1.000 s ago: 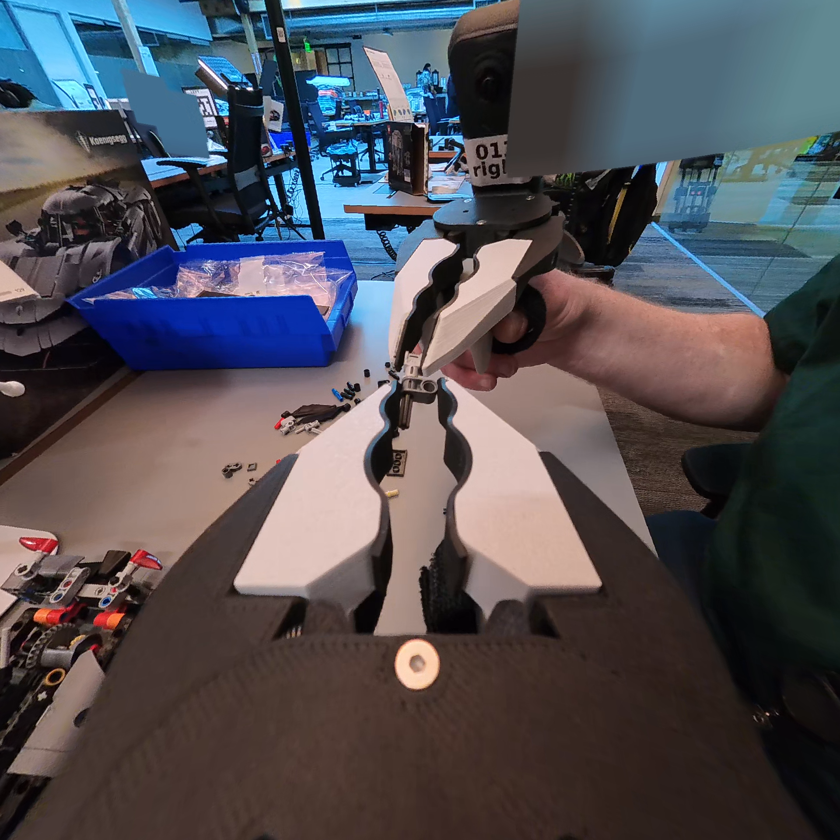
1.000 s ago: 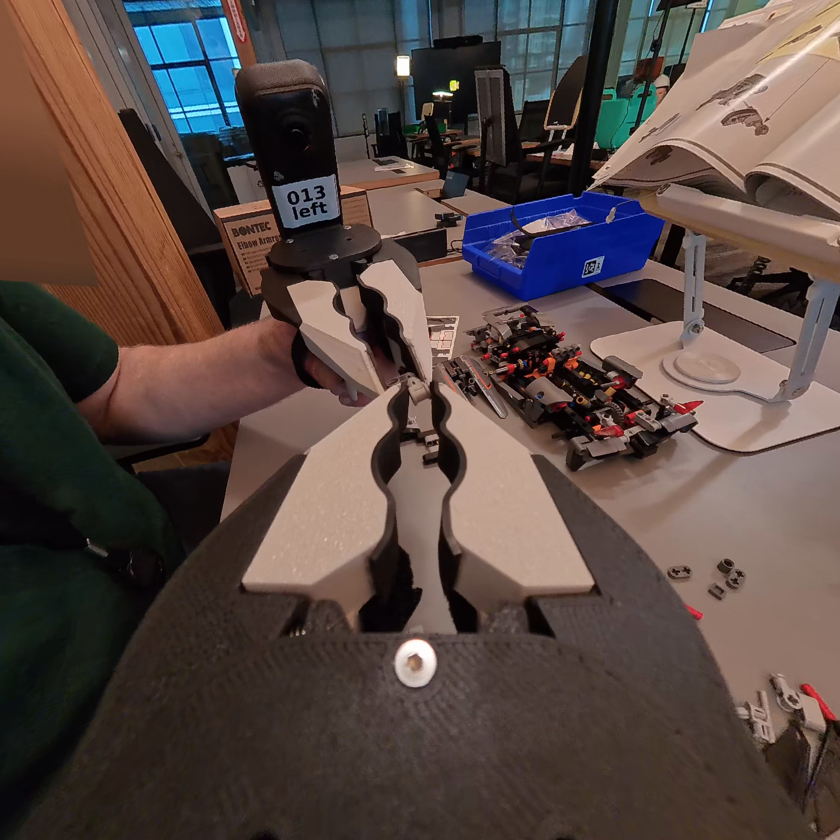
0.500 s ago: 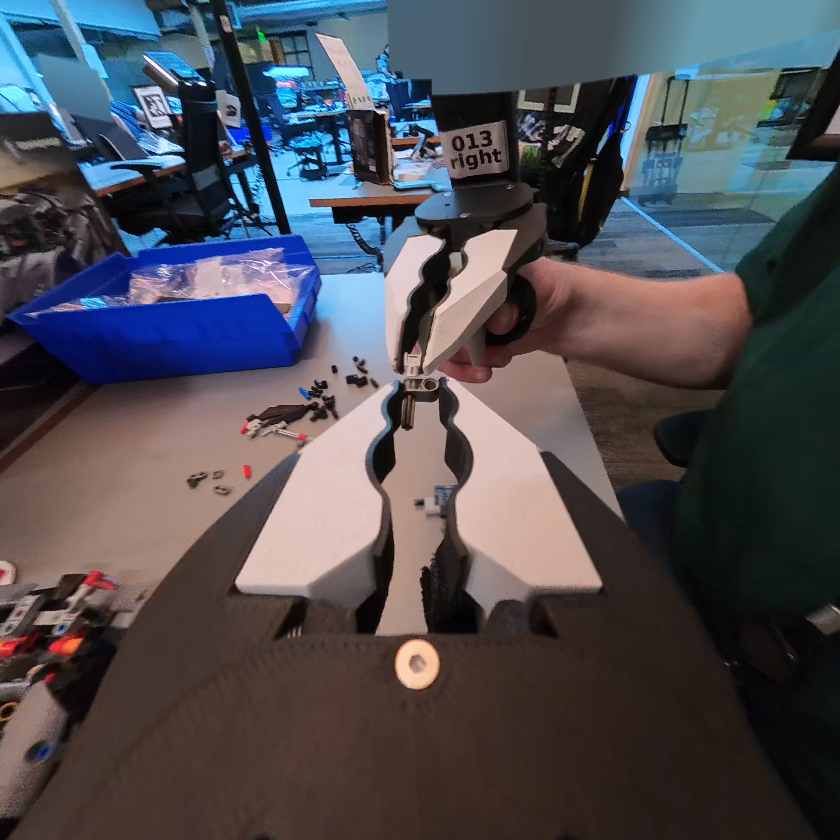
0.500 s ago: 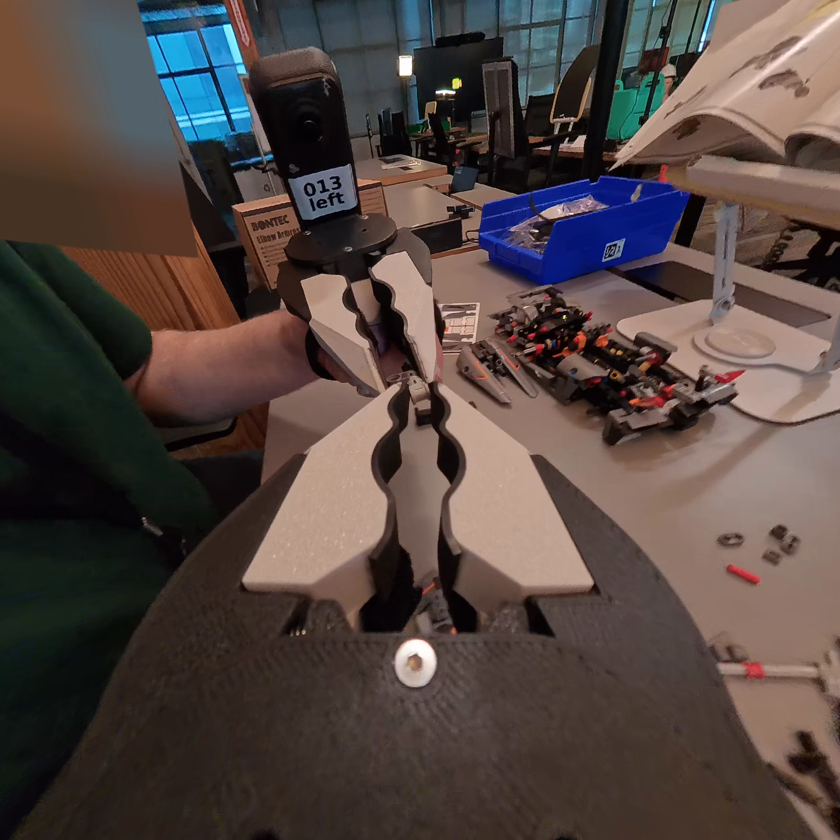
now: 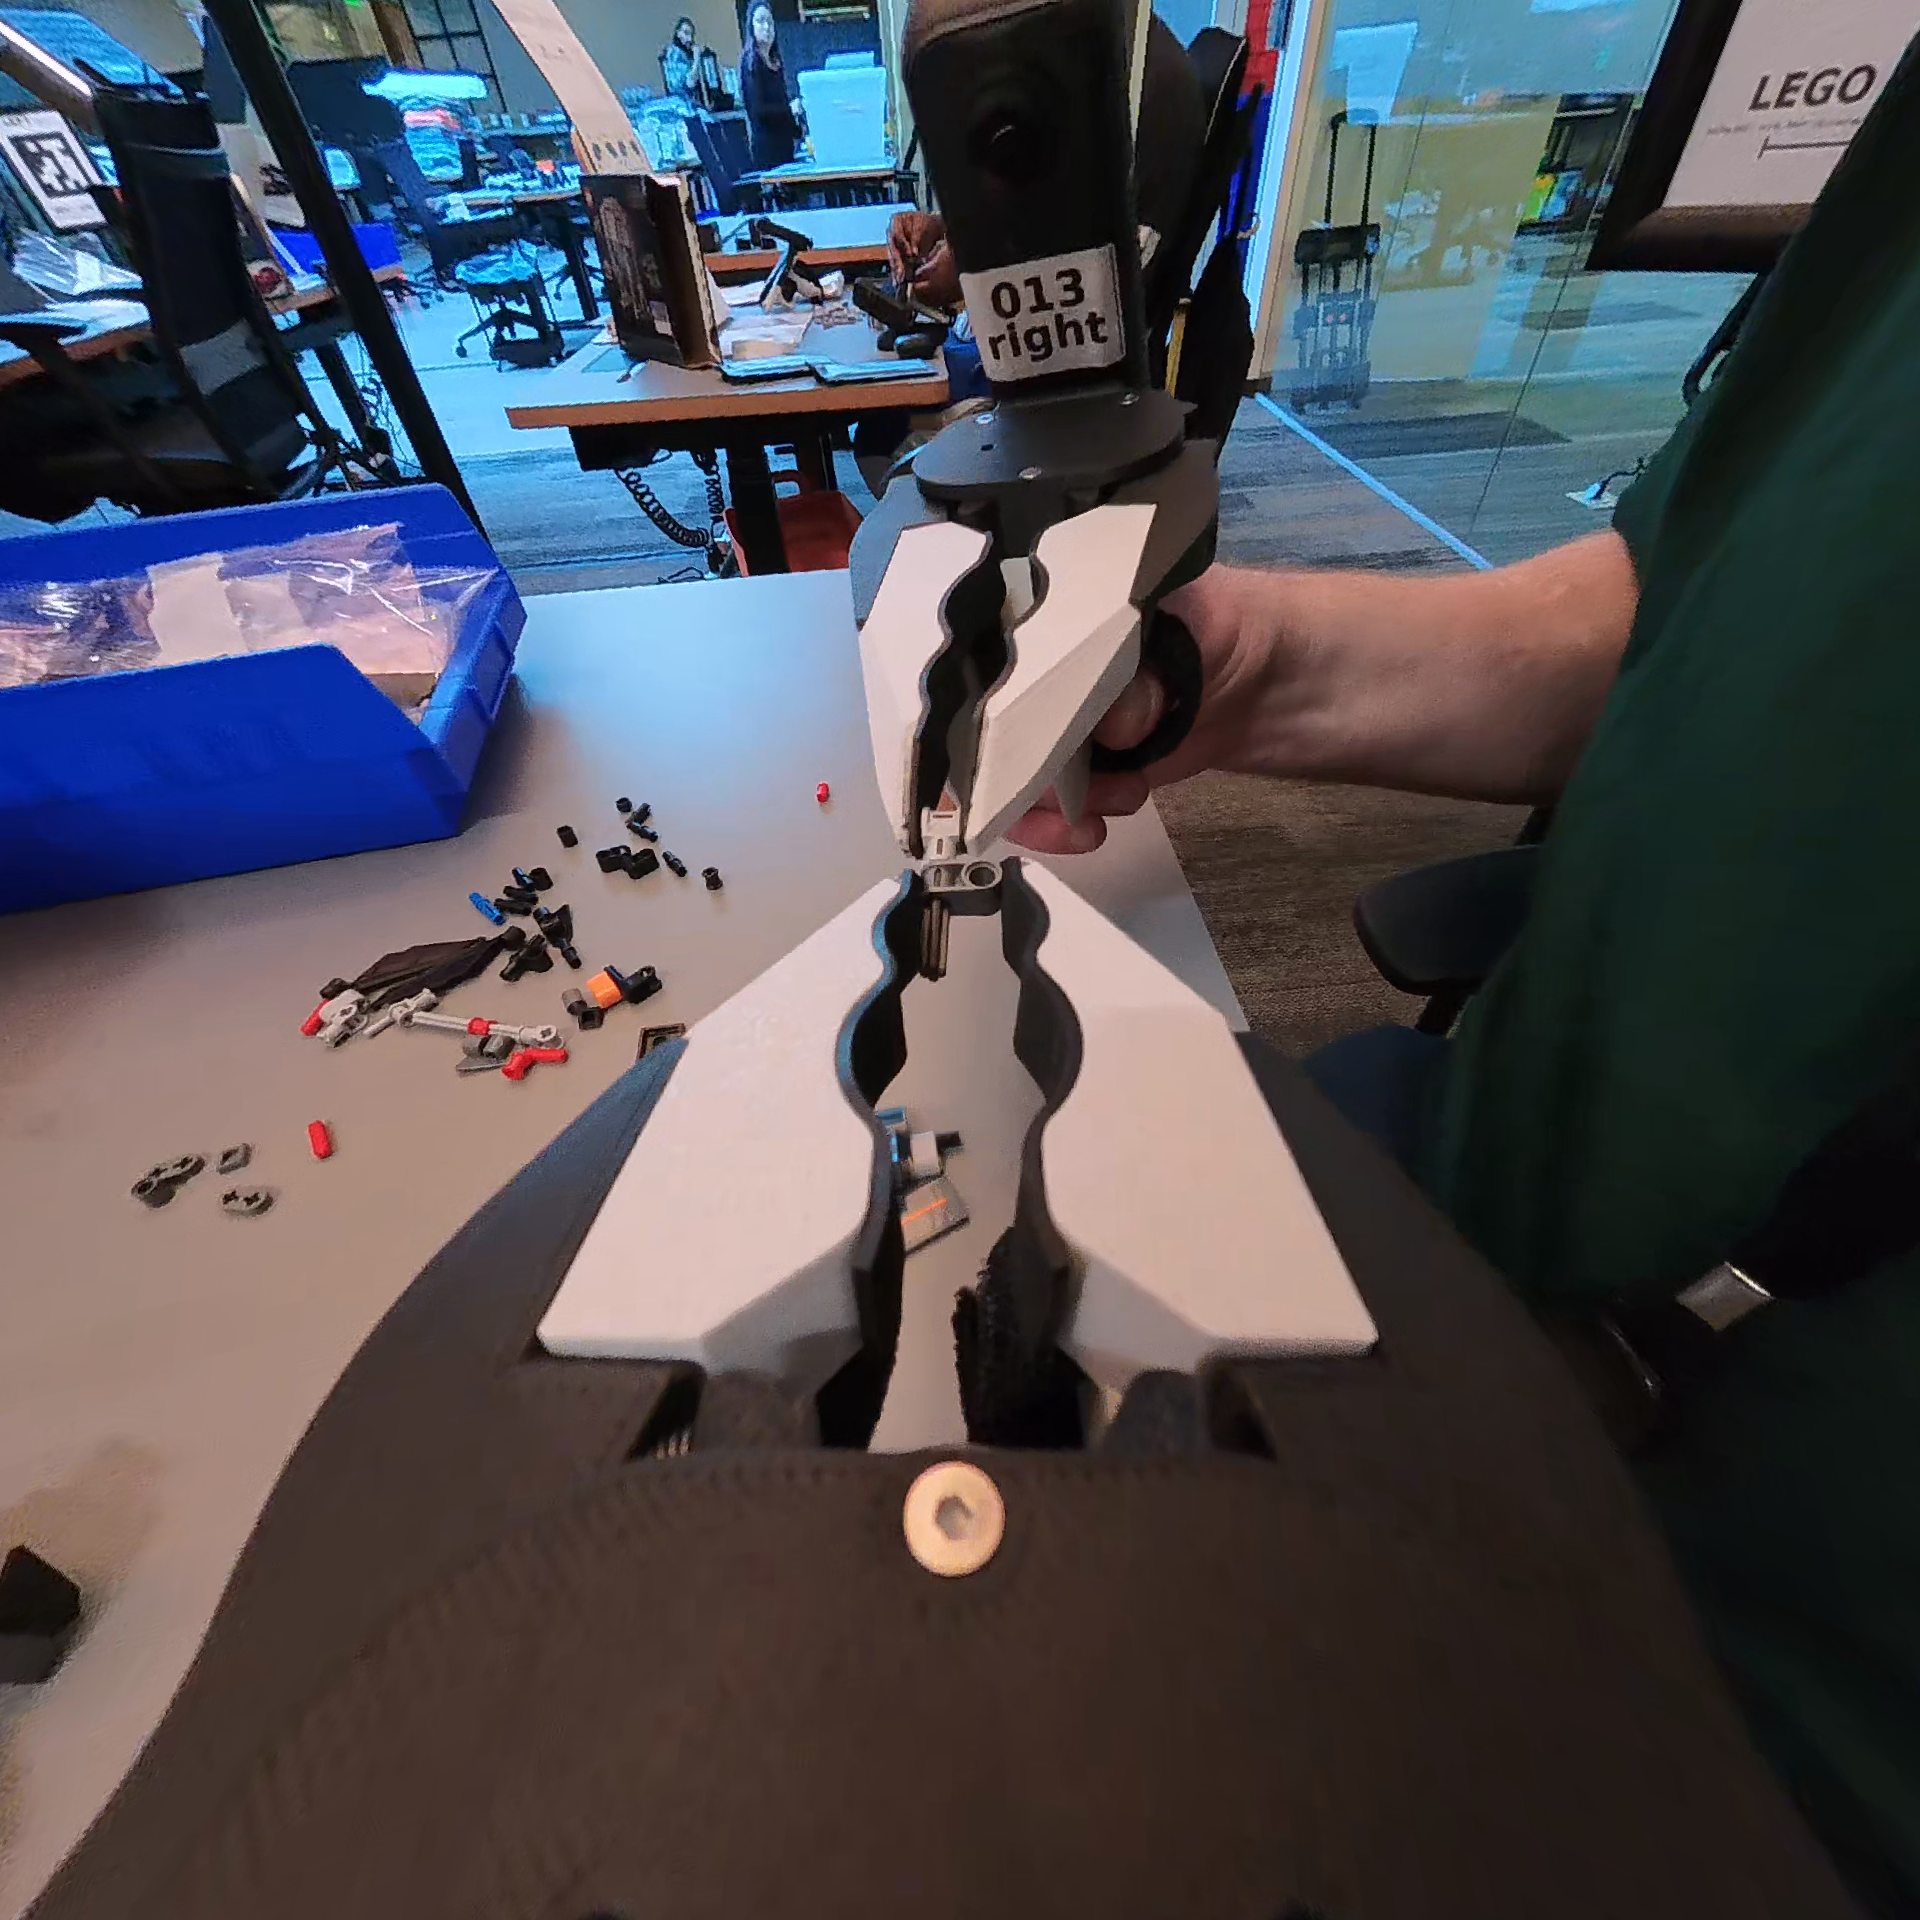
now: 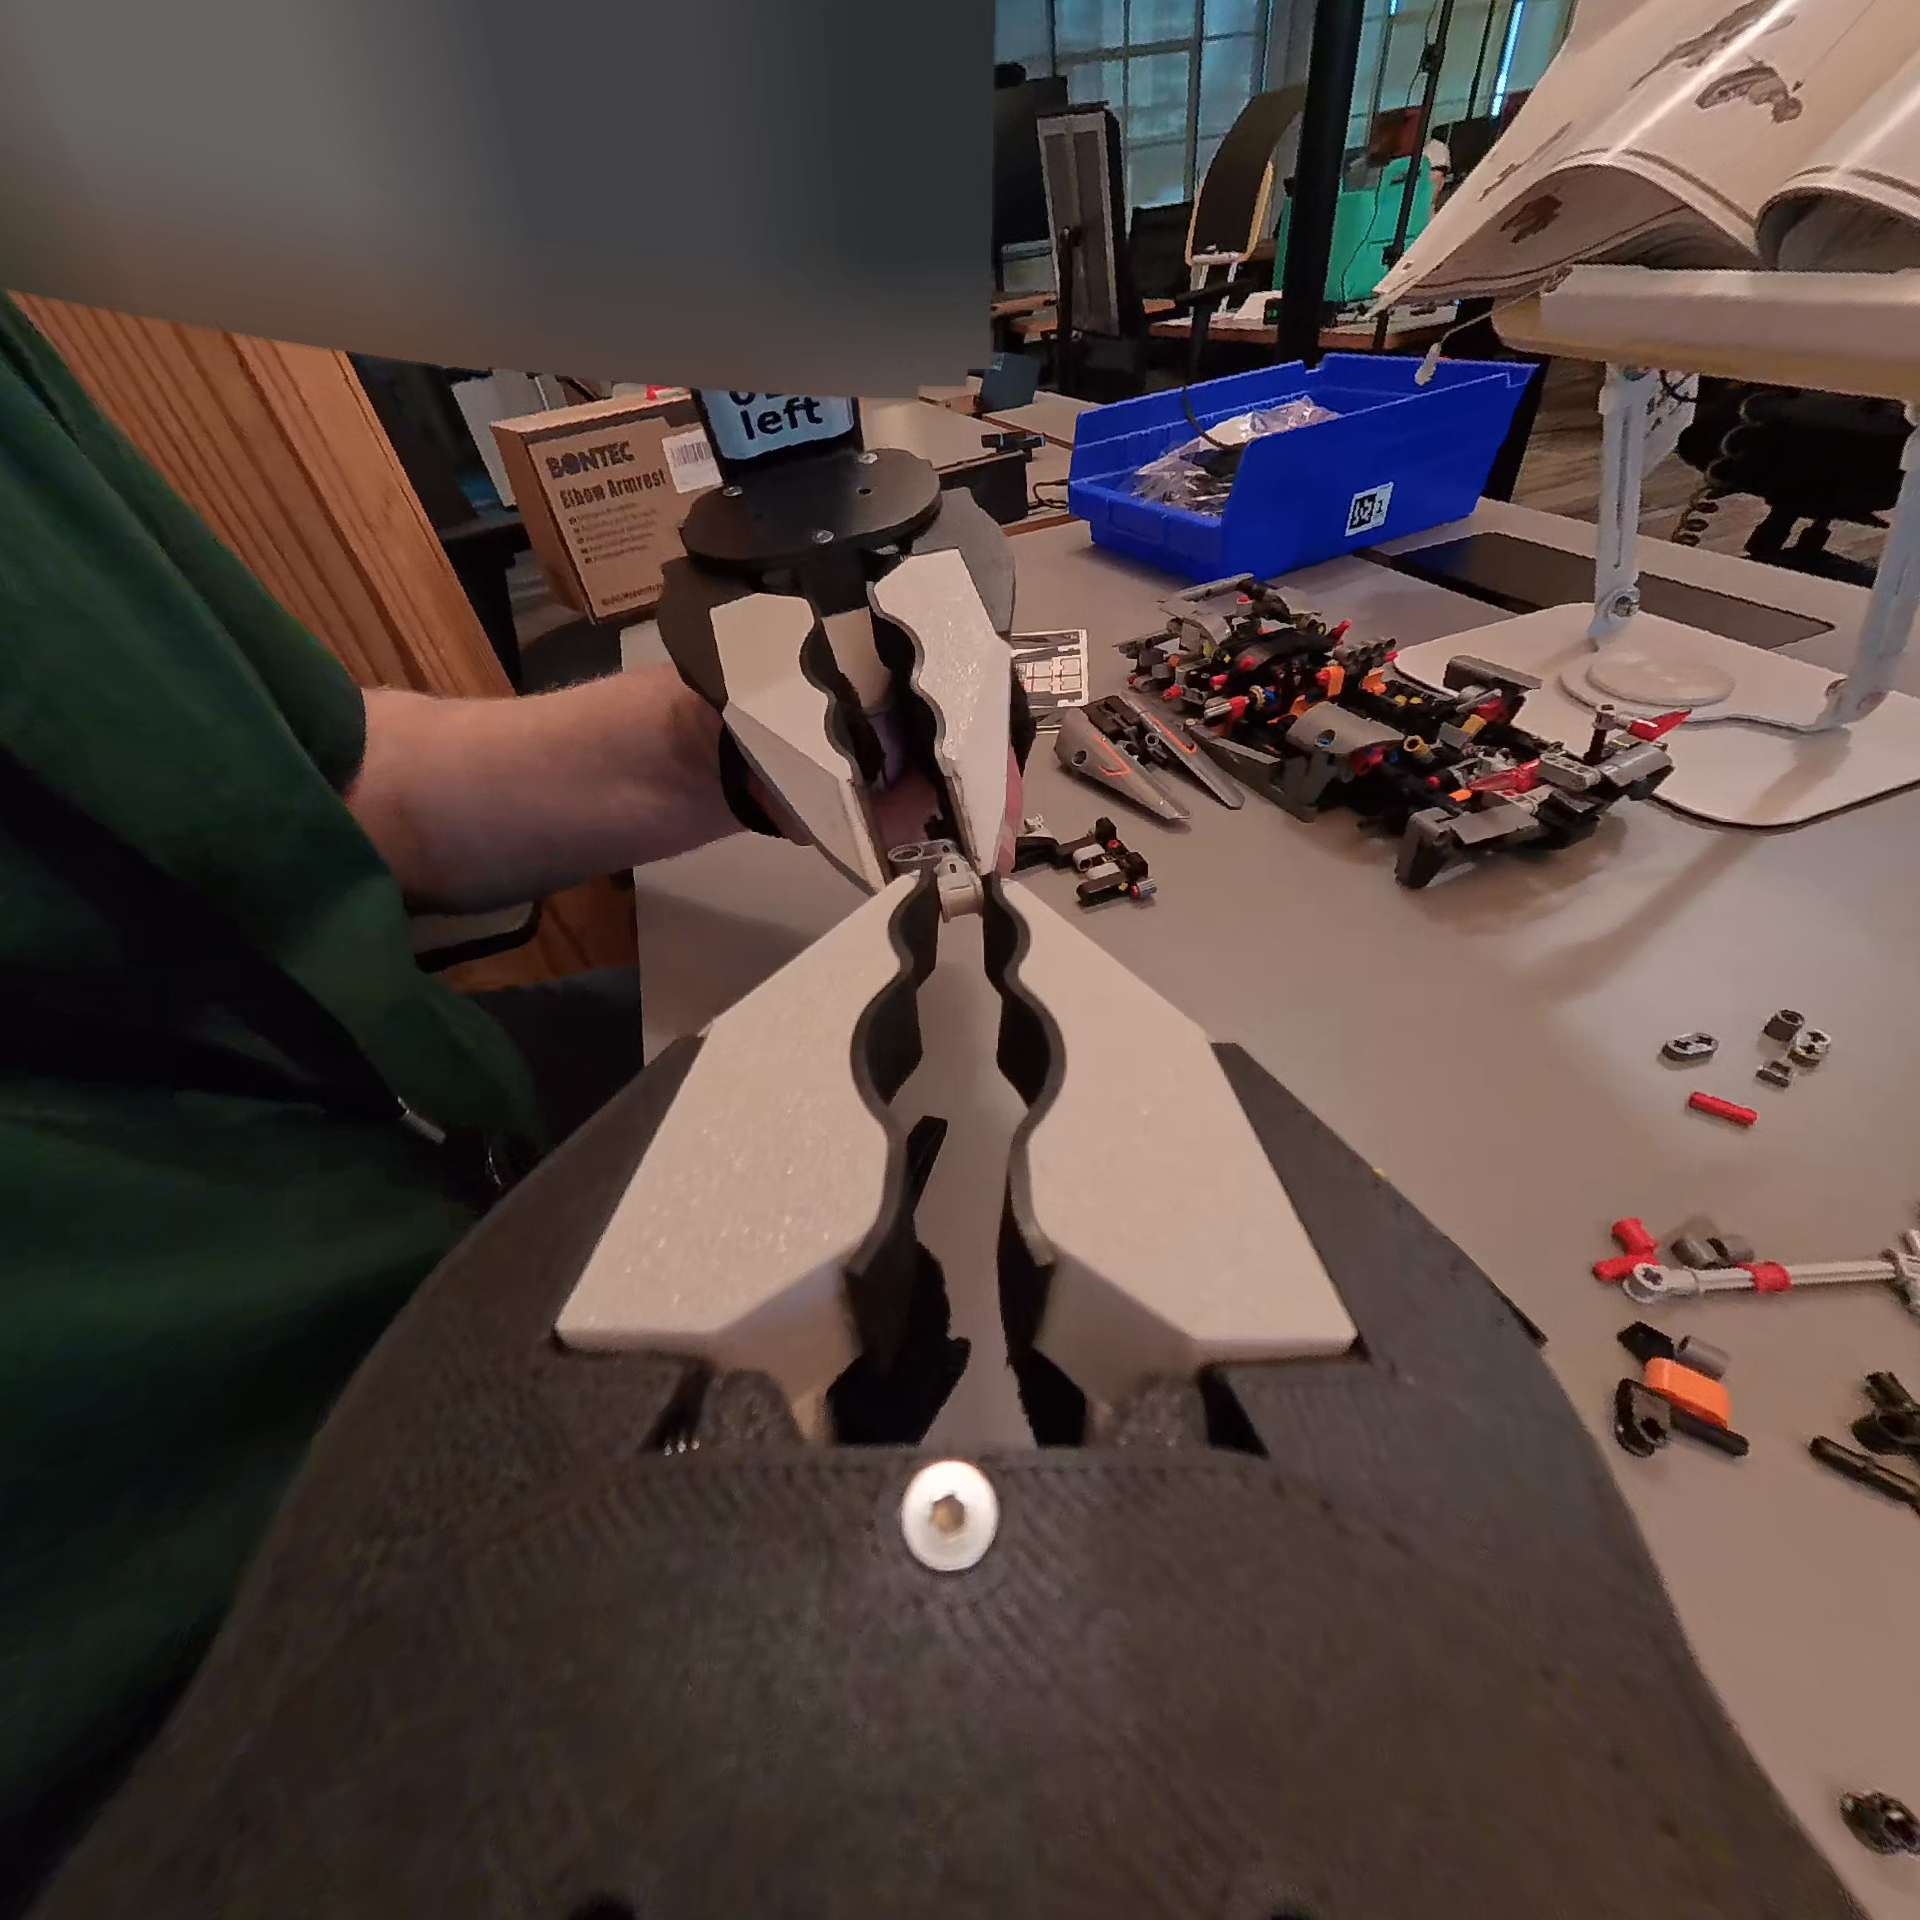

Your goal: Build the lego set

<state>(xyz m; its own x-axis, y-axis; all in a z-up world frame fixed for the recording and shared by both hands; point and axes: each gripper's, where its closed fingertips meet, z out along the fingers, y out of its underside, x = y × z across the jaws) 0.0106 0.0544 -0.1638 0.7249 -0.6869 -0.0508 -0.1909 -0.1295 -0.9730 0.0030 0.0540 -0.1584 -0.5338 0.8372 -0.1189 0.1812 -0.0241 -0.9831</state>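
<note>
Since a second ago, unchanged: left hand-held gripper (image 5: 961, 883) clamped on grey connector (image 5: 961, 876), right hand-held gripper (image 6: 956, 888) clamped on pale piece (image 5: 940, 826), mating unfinished.

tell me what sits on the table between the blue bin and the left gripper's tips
In the left wrist view, loose lego pieces lie scattered on the grey table between the blue bin and the left gripper.

counter (image 5: 675, 707): plain pale grey
bin (image 5: 218, 758): bright blue, clear plastic bags inside
fingers (image 5: 748, 1153): white faces, black wavy inner edges
gripper bodies: matte black, a silver screw at the centre
loose pieces (image 5: 499, 977): mostly black and grey — a few red, one orange, one blue
car model (image 6: 1382, 727): dark grey and black — orange, red and yellow accents
sleeve (image 5: 1745, 727): dark green
book stand (image 6: 1683, 686): white
</note>
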